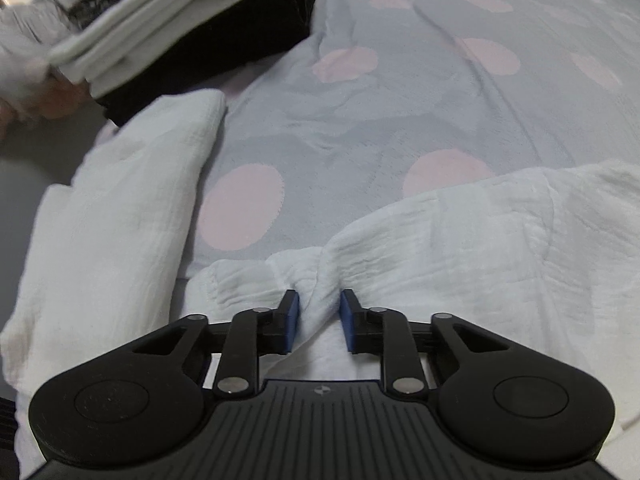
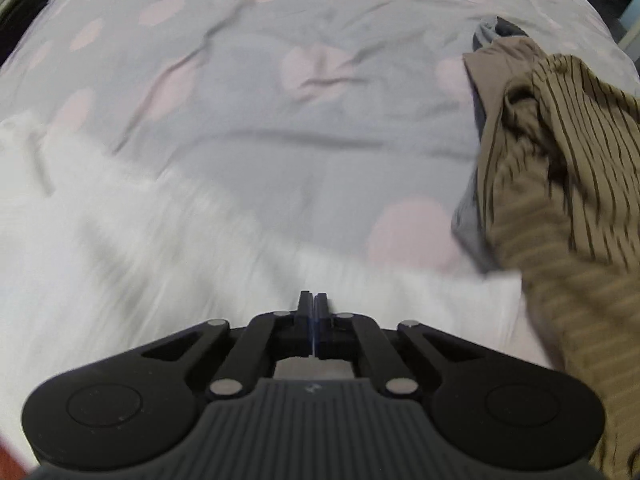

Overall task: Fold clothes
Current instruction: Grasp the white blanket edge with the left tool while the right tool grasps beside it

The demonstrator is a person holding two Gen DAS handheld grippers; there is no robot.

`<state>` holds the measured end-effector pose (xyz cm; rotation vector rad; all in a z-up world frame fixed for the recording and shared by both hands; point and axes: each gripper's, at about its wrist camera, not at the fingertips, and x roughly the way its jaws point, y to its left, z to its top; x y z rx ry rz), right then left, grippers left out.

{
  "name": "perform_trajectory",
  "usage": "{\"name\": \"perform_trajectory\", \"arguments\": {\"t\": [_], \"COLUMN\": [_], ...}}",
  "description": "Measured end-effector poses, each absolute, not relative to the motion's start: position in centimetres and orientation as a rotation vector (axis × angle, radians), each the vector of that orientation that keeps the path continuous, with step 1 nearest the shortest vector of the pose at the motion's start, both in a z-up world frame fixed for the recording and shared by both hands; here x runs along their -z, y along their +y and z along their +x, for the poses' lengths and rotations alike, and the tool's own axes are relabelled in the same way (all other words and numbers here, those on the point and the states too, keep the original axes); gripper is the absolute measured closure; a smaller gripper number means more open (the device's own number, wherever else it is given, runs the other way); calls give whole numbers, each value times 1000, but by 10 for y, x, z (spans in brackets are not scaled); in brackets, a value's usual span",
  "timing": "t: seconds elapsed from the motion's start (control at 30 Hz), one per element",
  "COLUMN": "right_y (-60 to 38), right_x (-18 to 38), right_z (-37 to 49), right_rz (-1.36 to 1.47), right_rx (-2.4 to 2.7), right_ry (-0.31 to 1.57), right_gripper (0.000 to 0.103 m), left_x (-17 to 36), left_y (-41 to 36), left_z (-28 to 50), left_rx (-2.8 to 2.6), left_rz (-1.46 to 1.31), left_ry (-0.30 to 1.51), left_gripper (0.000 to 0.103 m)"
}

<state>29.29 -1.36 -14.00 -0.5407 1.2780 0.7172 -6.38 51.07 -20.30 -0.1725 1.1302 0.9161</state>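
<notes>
A white crinkled garment lies on the grey bed cover with pink dots. My left gripper is shut on a bunched fold of this white garment, which fills the gap between the blue pads. A folded part of the white cloth lies to the left. In the right wrist view the white garment is blurred below and to the left. My right gripper is shut with its pads pressed together just above the cloth; whether it pinches a thin edge is unclear.
A stack of folded white and black clothes sits at the upper left of the left wrist view. A brown striped garment over a grey one lies at the right of the right wrist view. The bed cover is wrinkled.
</notes>
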Motion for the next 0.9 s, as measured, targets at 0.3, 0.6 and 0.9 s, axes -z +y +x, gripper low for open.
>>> {"name": "perform_trajectory", "arguments": {"t": [0.3,0.6,0.9], "right_y": [-79,9,123], "right_x": [147,105,172], "right_z": [243,295,278], "right_rz": [-492,-322,-634], "right_rx": [-647,-754,-815], "right_ry": [1280,1047,1247], "right_gripper": [97,60,67], "left_x": [205,198,192], "left_y": [508,500,499], "left_z": [-62,-64,-71], "left_rx": [-963,-1039,-1084], "left_rz": [-195,-246,-301], "left_ry": [1106,1063,1000], "left_gripper": [83,94,95]}}
